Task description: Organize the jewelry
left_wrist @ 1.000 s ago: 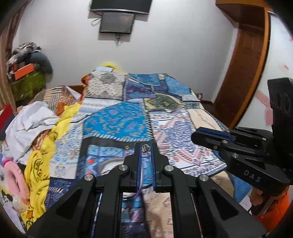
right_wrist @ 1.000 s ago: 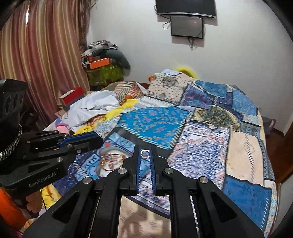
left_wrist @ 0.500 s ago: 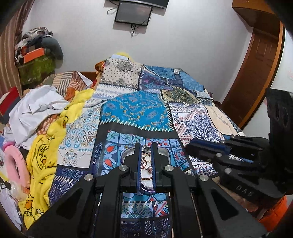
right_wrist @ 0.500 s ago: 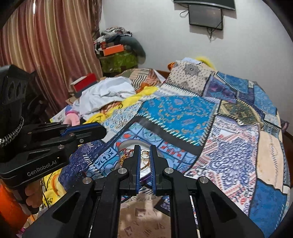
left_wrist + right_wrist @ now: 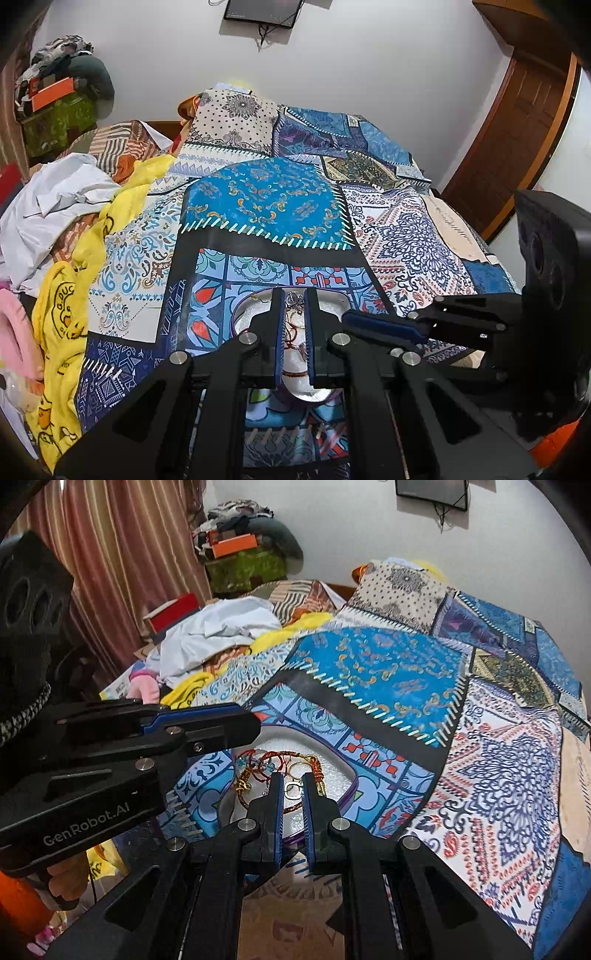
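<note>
The left gripper [image 5: 295, 302] hung over the tray [image 5: 332, 301] on the bed [image 5: 266, 199], its jaws nearly shut on a small silver charm [image 5: 294, 300], likely so the charm could drop in with the rest. The right gripper [image 5: 293, 788] hung there too, its jaws nearly shut on a ring [image 5: 293, 789], just above the red and gold bangles [image 5: 280, 764] in the tray. The words "GenRobot.AI" [image 5: 85, 825] showed on the side of the left gripper.
</note>
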`<state>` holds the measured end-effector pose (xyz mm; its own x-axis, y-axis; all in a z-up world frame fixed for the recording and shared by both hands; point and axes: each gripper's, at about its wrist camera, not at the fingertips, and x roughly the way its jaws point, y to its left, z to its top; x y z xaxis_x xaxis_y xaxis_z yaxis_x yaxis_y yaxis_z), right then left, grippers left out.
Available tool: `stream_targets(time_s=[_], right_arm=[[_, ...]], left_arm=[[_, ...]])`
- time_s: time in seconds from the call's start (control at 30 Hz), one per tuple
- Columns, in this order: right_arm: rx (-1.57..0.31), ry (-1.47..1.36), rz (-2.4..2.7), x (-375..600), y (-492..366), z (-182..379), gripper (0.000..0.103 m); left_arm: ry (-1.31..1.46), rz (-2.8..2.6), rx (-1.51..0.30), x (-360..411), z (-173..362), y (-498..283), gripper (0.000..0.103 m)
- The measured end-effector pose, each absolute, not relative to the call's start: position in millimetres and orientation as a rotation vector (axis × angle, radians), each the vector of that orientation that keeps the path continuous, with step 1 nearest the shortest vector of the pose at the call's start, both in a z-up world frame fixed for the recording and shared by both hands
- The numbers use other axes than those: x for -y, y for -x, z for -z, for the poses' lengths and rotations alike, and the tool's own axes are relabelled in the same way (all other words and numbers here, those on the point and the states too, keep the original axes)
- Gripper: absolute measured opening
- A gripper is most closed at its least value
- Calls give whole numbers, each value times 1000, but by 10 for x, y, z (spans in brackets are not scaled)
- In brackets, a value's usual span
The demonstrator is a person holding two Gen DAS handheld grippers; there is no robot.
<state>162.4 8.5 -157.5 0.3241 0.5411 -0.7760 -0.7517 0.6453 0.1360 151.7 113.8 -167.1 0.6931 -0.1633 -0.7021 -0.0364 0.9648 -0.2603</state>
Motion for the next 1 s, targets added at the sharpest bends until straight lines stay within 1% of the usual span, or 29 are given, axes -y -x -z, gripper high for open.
stream_targets(time_s=[0.3, 0.57, 0.67, 0.73, 0.77, 0.83, 0.9, 1.0], right_arm=[[-935, 279, -888, -156, -1657, 1704, 8], [-936, 292, -887, -176, -1646, 1704, 8], [-949, 291, -869, -168, -1659, 1705, 11], [-957, 288, -862, -151, -1666, 1700, 17], [-955, 289, -859, -140, -1661, 1690, 18], [-945, 295, -853, -123, -1637, 1657, 20], [-933, 299, -847, -104, -1612, 1613, 21], [-910, 298, -832, -68, -1584, 1533, 23]], left_arm=[[278, 76, -836, -1158, 1800, -1606, 8], [283, 76, -835, -1161, 1760, -1558, 8], [279, 71, -838, -1157, 1737, -1534, 9], [279, 69, -837, -1162, 1718, -1518, 13], [279, 66, -836, -1164, 1701, -1504, 16], [277, 62, -831, -1165, 1672, -1479, 25], [268, 58, -821, -1153, 1625, -1443, 30], [259, 58, -805, -1127, 1540, -1394, 33]])
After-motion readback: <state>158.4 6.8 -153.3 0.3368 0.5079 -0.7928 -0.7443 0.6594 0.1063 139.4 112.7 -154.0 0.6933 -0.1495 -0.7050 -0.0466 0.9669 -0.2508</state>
